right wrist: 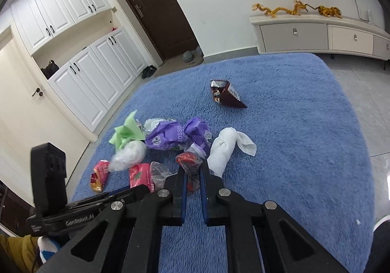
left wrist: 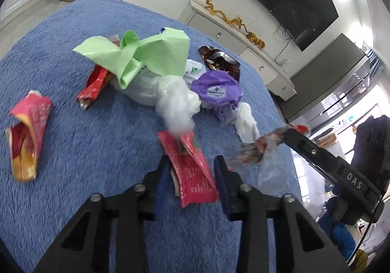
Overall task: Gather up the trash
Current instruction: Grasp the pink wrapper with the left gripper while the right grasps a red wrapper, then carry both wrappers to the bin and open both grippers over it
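Observation:
In the left wrist view my left gripper (left wrist: 193,168) is shut on a flat pink-red wrapper (left wrist: 195,180) that lies on the blue rug (left wrist: 97,151). My right gripper (right wrist: 192,169) is shut on a crumpled red wrapper (right wrist: 189,162) with clear film around it. The same wrapper (left wrist: 253,148) hangs at the right gripper's tip in the left wrist view. The trash pile lies just ahead: green paper (left wrist: 136,53), a purple wrapper (left wrist: 217,90), clear plastic (left wrist: 175,104), a white tissue (right wrist: 226,148) and a brown packet (right wrist: 225,95).
A red wrapper (left wrist: 92,87) and a pink-yellow packet (left wrist: 26,136) lie to the left on the rug. A low white cabinet (right wrist: 316,34) stands beyond the rug's far edge. A dark door (right wrist: 156,4) and white cupboards (right wrist: 97,78) stand at the back left.

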A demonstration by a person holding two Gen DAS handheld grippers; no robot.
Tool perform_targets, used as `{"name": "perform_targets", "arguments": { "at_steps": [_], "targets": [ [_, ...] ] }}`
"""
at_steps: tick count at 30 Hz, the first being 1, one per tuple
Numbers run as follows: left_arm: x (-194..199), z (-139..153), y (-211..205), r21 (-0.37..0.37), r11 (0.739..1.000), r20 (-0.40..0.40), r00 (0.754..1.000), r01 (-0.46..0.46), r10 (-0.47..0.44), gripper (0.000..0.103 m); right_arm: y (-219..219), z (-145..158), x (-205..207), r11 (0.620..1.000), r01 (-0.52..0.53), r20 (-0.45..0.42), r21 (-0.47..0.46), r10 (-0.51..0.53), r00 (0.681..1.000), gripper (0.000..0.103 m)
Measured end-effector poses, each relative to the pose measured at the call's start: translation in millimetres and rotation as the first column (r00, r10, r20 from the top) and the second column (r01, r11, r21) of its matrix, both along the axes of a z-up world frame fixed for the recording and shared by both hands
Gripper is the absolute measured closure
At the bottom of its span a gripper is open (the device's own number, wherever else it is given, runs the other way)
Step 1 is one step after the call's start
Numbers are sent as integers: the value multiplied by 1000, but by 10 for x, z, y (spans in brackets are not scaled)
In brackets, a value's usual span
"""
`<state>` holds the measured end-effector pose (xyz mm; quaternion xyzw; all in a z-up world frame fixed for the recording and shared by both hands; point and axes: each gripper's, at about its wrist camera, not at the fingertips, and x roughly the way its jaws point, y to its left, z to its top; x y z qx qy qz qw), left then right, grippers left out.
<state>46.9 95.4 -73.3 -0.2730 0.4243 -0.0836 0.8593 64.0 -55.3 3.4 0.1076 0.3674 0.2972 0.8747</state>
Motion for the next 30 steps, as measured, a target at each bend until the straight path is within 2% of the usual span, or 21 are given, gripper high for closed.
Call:
{"name": "perform_targets", "arguments": {
  "at_steps": [8,15,19,22,25,30],
  "targets": [
    [-388,126,-102,-77,994,23,997,80,-79,77,-296,247,-417,998,41,57,46,-44,997,94],
    [-548,406,-312,-59,990,72,989,131,-127,78,-808,407,-822,987,135,110,89,-144,983,94],
    [-550,673,-563,-27,981,123,974,192,-188,78,-1266,511,-1046,967,226,143,119,-242,960,94],
    [-521,835,-800,-13,968,153,957,251,-246,78,-1624,577,-1225,944,311,173,113,-327,929,94],
    [-443,992,-1182,12,944,175,929,331,-328,78,-2005,573,-1400,906,410,186,105,-423,887,94],
    [-278,1143,-2061,61,872,183,854,485,-488,78,-2700,408,-1628,812,577,159,87,-583,797,94]
  ]
}}
